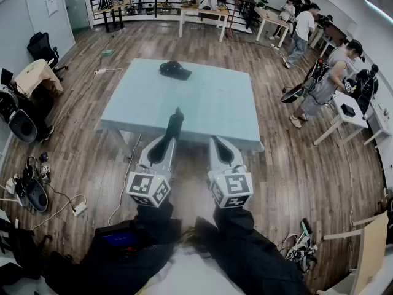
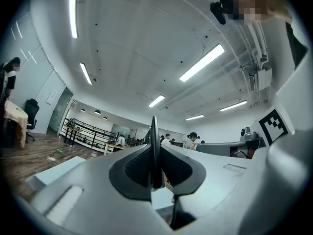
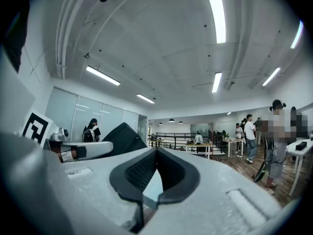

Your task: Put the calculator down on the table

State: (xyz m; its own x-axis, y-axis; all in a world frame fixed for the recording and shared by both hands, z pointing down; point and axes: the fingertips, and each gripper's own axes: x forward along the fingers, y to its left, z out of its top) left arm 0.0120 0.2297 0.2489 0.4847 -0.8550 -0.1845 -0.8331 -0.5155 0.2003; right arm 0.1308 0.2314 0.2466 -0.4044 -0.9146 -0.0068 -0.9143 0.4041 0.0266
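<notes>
Calculator (image 1: 175, 125), one, dark and thin, stands edge-on between the narrowly set jaws of the left gripper (image 2: 154, 153), which press on both its faces. It pokes toward 12 o'clock, held in the air, seen against the near edge of the single pale blue table (image 1: 227, 103). The right gripper (image 3: 156, 152), second of two, has its jaws together and empty. One black item (image 1: 175, 70) lies on the table at 12 o'clock.

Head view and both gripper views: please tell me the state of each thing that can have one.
left gripper: shut on the calculator.
calculator: held on edge, in the air, not yet put down.
right gripper: shut, empty.
black object: lying on the far part of the table, untouched.
</notes>
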